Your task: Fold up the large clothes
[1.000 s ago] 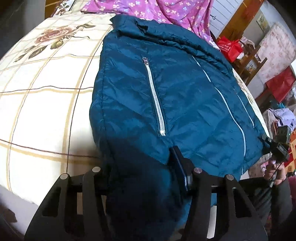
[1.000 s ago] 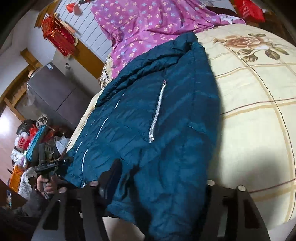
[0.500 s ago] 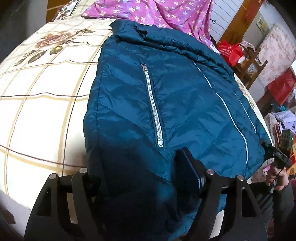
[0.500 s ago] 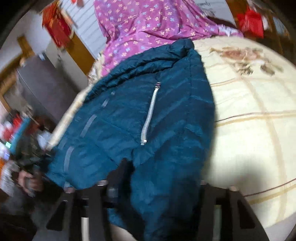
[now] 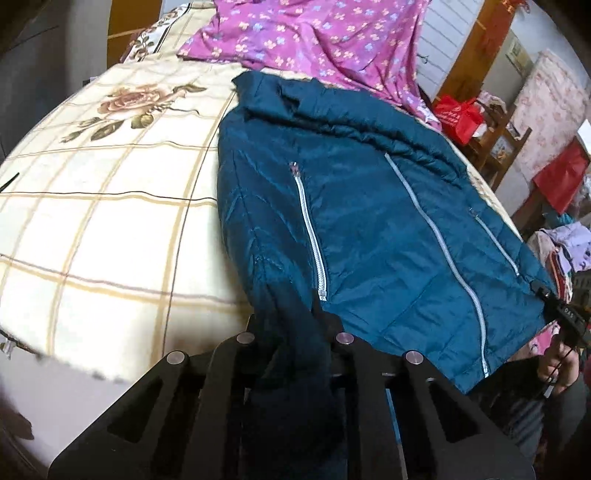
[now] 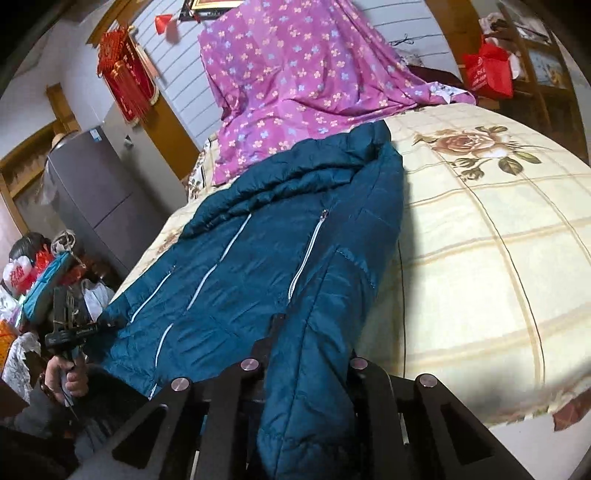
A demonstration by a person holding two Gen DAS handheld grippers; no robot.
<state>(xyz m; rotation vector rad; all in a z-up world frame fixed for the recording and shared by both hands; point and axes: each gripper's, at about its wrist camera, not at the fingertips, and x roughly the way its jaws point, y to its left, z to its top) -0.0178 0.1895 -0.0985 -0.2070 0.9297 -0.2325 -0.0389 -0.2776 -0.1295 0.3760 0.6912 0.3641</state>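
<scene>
The teal jacket (image 5: 369, 229) lies front-up on the bed (image 5: 110, 221), collar toward the far edge by the purple sheet (image 5: 314, 33), hem at the near edge, long axis running straight away from me. My left gripper (image 5: 291, 332) is clamped on the hem's left corner, my right gripper (image 6: 306, 354) on its other corner — both pinching fabric at the near edge.

left gripper (image 5: 291, 325) jaws clamp jacket (image 5: 369, 229) hem | jacket spread on bedspread (image 5: 110, 229)
</scene>
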